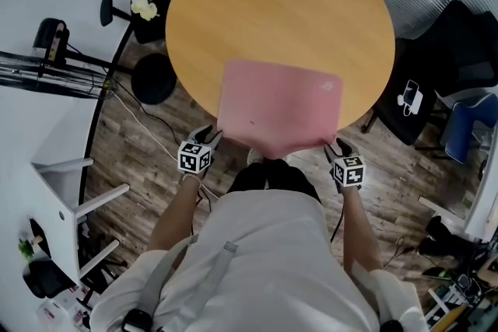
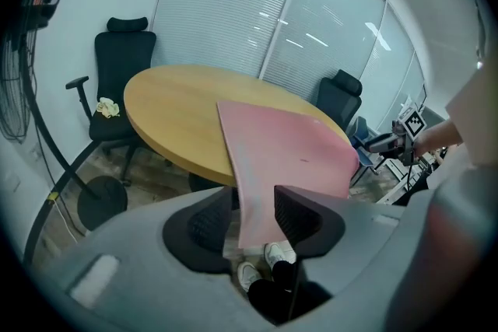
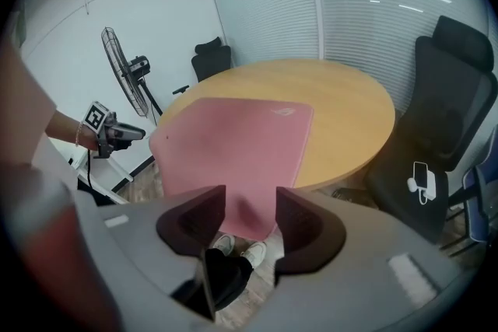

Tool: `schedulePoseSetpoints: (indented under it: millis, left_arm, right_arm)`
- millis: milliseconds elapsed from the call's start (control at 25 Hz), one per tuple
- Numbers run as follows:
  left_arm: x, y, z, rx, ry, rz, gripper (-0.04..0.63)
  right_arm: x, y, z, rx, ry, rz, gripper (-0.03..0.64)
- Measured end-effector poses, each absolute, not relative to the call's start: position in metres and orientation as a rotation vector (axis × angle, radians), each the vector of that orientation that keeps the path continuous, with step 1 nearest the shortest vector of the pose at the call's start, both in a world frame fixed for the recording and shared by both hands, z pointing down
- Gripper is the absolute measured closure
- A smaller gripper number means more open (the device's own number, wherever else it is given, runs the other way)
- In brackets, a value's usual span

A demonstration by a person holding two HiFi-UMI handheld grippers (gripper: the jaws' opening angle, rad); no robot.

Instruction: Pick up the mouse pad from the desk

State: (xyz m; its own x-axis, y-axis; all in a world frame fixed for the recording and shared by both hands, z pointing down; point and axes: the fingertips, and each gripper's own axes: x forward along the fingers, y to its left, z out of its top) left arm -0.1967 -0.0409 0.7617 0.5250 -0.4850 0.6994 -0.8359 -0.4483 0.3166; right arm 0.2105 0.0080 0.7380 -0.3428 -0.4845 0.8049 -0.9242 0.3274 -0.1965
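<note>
On round table (image 1: pixel 280 4), mouse pad (image 1: pixel 280 105) overhanging.

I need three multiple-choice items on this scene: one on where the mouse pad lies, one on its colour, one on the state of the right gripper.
1. Where on the round table does the mouse pad lie?
A. at the far edge
B. at the near edge, overhanging toward the person
C. in the middle, clear of every edge

2. What colour is the pad?
A. blue
B. pink
C. black

3. The fingers of the right gripper are
A. apart, the pad's corner between them
B. shut, nothing between them
C. out of view

Key: 1 B, the head view shows the overhang; 2 B, pink in every view; 3 A, its own view shows them apart.
</note>
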Motion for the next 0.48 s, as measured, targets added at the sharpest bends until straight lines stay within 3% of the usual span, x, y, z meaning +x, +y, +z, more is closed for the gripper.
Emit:
schedulePoseSetpoints:
  millis: [480]
  left_arm:
    - [-0.193,-0.04,0.791,2.085,-0.911,0.625,0.328]
  right_arm:
    - [0.216,0.008,0.772,1.193,-1.952,1.058,0.297]
